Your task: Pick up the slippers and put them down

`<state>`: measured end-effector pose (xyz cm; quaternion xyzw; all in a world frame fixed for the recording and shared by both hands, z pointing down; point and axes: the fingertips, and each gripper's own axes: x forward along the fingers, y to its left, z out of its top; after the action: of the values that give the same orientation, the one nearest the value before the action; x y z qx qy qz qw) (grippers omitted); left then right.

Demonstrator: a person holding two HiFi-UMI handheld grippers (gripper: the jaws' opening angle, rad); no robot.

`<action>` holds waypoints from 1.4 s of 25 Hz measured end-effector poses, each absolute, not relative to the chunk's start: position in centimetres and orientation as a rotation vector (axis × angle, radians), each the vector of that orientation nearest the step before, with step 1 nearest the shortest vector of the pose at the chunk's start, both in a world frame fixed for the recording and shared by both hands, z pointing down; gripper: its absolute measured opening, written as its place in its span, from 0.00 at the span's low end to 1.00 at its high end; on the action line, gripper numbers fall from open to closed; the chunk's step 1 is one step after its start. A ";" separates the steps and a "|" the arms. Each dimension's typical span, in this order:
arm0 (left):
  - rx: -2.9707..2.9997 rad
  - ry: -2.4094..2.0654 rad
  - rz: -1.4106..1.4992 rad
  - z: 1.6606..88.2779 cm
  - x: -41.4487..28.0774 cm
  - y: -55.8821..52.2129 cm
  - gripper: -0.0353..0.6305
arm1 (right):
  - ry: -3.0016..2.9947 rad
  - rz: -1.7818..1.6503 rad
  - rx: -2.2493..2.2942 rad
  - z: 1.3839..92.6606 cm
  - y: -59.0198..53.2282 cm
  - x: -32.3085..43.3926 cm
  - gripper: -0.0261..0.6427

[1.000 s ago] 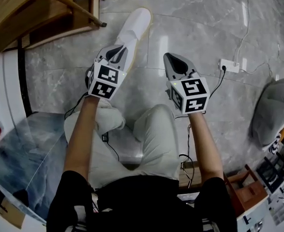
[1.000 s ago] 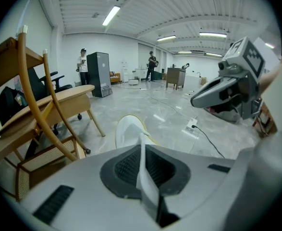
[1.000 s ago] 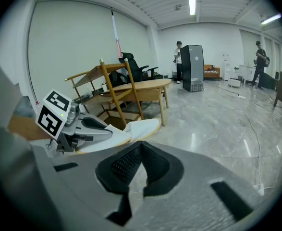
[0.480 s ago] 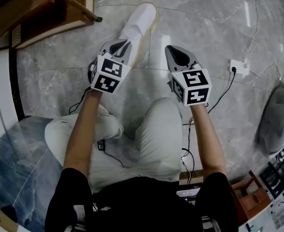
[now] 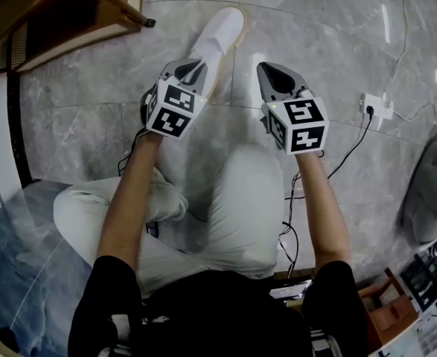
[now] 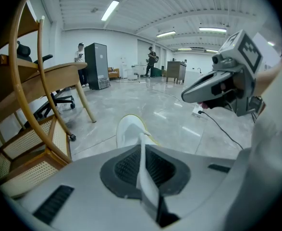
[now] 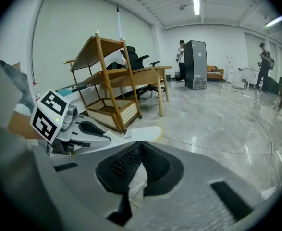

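A white slipper (image 5: 217, 37) with a yellowish sole edge hangs forward from my left gripper (image 5: 191, 70), which is shut on its thin rear edge. In the left gripper view the white edge runs between the closed pads (image 6: 141, 146) and the slipper's toe (image 6: 129, 130) points at the grey floor. I cannot tell whether the toe touches the floor. My right gripper (image 5: 269, 73) is level with the left one and to its right. Its jaws meet at the tips (image 7: 140, 144) with nothing between them. The slipper (image 7: 148, 131) lies just left of it.
A wooden rack with rattan shelves (image 5: 69, 17) stands at the upper left. A white power strip (image 5: 375, 105) and its cable lie on the floor at the right. A grey padded thing (image 5: 432, 188) sits at the far right. The person's light trousers (image 5: 240, 199) fill the middle.
Both grippers have sunk toward the floor side by side. The left one still holds the white slipper. Neither gripper's jaws have changed.
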<state>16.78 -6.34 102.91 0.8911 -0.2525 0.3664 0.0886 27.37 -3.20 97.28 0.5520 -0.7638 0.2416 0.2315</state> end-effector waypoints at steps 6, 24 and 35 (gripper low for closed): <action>2.630 -0.732 1.100 106.3 17.1 -6.0 0.08 | -2.074 0.673 1.523 100.1 -2.9 28.3 0.04; 2.509 -0.727 1.128 114.8 17.0 -5.2 0.08 | -2.008 0.728 1.499 105.9 -1.2 29.2 0.04; 2.430 -0.710 1.122 118.3 16.7 -4.3 0.08 | -1.975 0.770 1.475 108.6 -0.2 28.8 0.04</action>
<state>16.75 -4.28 118.25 0.8623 -0.2518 0.3983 0.1853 28.85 -0.24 108.64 0.5490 -0.7350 0.2865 0.2761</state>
